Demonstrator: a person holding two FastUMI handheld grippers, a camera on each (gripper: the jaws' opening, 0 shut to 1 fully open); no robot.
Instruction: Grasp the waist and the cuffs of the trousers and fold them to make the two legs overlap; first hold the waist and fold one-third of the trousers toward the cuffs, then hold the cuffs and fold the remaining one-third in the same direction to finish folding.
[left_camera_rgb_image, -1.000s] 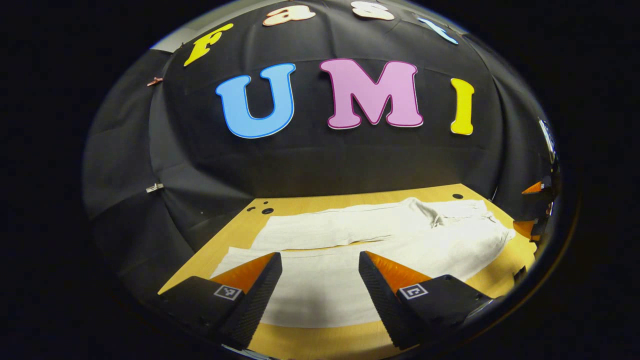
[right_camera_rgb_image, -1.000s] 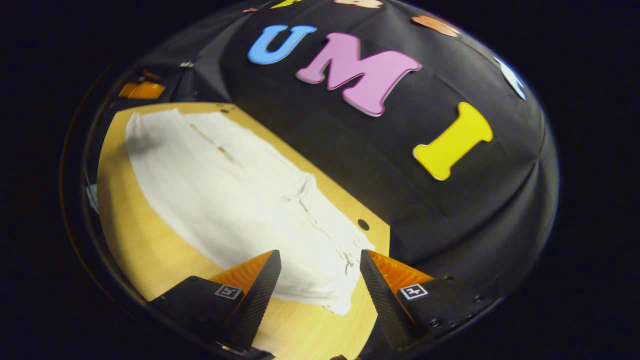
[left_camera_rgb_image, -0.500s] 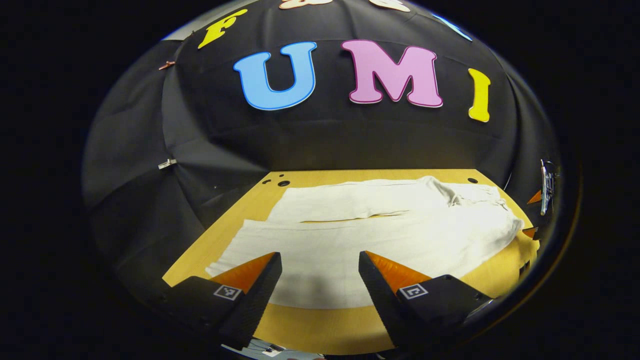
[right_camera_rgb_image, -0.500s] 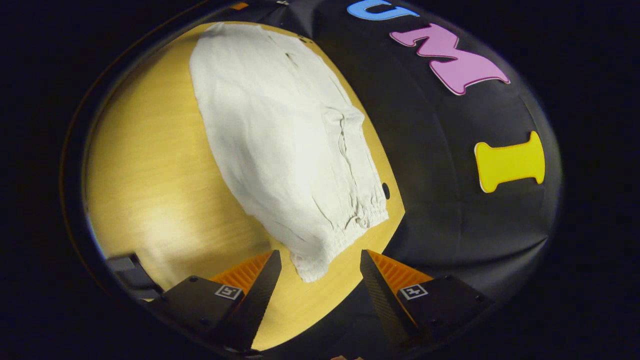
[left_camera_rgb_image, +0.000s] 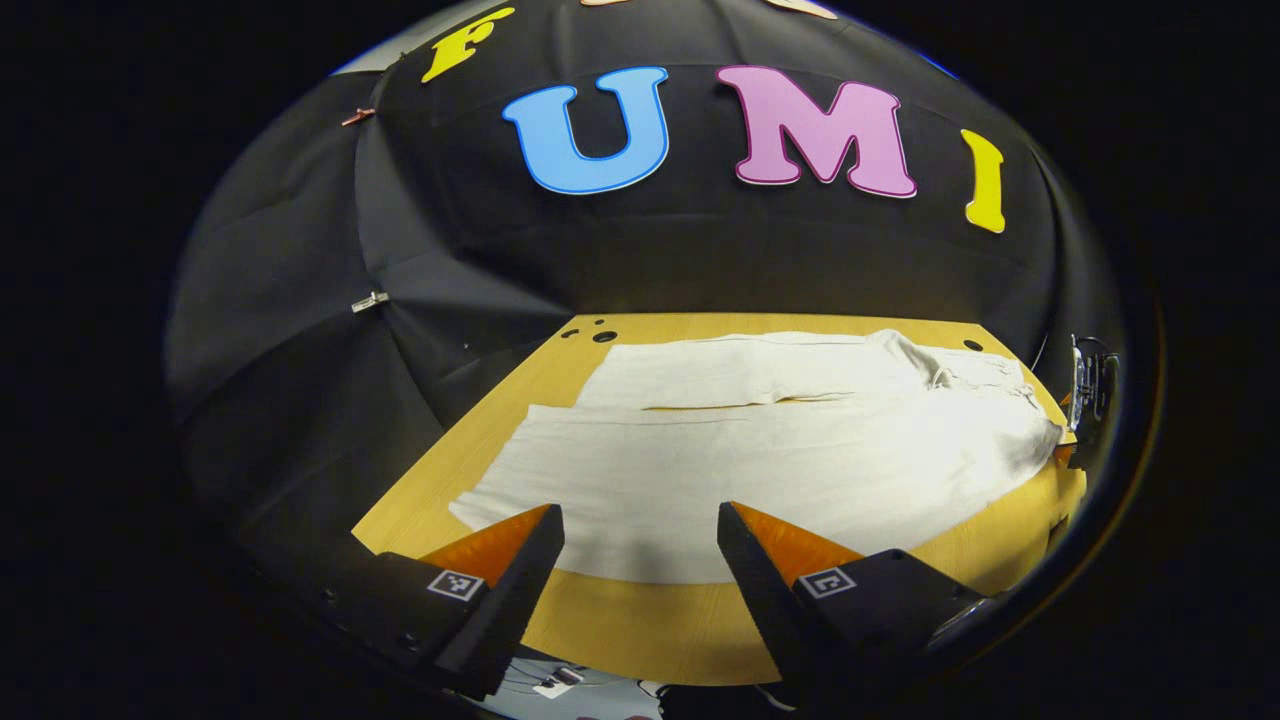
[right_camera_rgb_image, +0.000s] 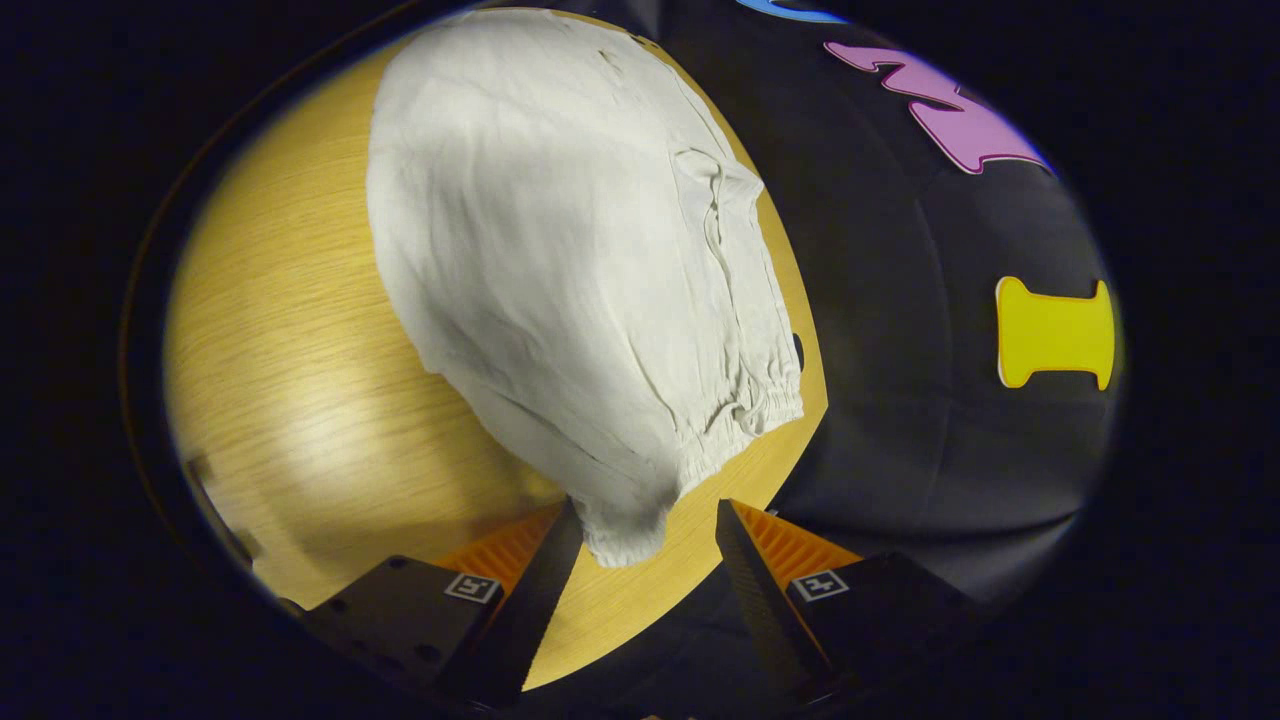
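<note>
While both grippers hover with fingers spread and empty, pale trousers (left_camera_rgb_image: 780, 450) lie flat on the wooden worktop (left_camera_rgb_image: 640, 625), legs side by side. The thin, limp cloth will sag, so the right gripper (right_camera_rgb_image: 640, 540) should pinch the gathered waist (right_camera_rgb_image: 735, 430) corner, the left gripper (left_camera_rgb_image: 640, 545) the cuffs.

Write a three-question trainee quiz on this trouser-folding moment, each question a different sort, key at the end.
1. True or false: the white trousers lie spread flat on the wooden table with their two legs side by side.
2. Which part of the trousers sits nearest the right claw? A) a cuff B) the gathered waist corner C) a knee
3. Fill in: the left claw stands ____, with nothing between its fingers.

Key: 1 true; 2 B; 3 open.
</note>
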